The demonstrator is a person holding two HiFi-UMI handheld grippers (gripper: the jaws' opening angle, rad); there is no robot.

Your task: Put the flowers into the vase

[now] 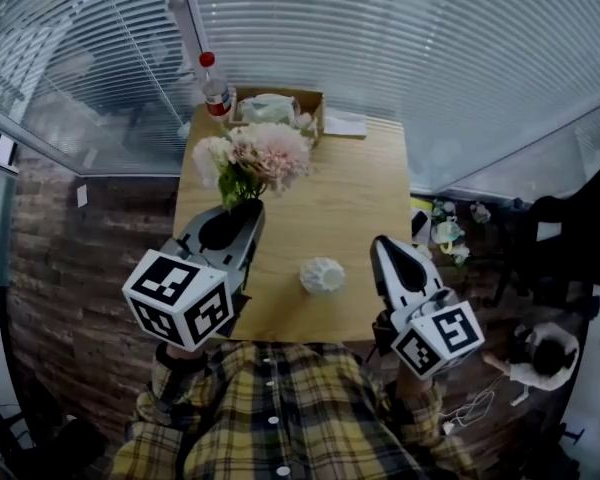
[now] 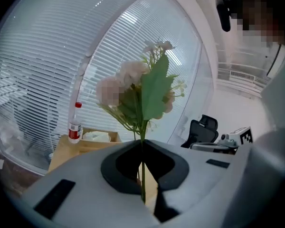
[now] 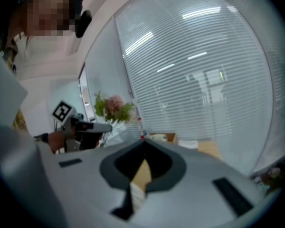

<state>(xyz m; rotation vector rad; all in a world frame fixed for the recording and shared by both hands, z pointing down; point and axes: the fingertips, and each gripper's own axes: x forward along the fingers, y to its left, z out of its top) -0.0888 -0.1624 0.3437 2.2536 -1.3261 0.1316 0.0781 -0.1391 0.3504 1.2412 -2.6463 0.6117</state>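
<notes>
My left gripper [image 1: 250, 210] clamps the pink flowers [image 1: 267, 152] by their stems; my right gripper [image 1: 382, 241] sits closed, empty, near the white vase [image 1: 323, 276].

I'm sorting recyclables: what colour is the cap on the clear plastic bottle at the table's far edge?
Red cap, clearest in the head view.

Wearer: yellow-and-dark plaid button-front shirt [image 1: 310, 418], small white buttons [image 1: 270, 380] down the front, sleeves in the same plaid.

The left gripper [image 1: 242, 218] has a light grey moulded shell tapering to a point. A black teardrop-shaped liner surrounds the jaws, and a white cube with black square markers [image 1: 180, 298] sits at the rear.

The right gripper [image 1: 385, 246] is the same build with its own marker cube [image 1: 438, 340].

Gripper views: black rectangular insets [image 2: 54, 198] on the grey shells.
</notes>
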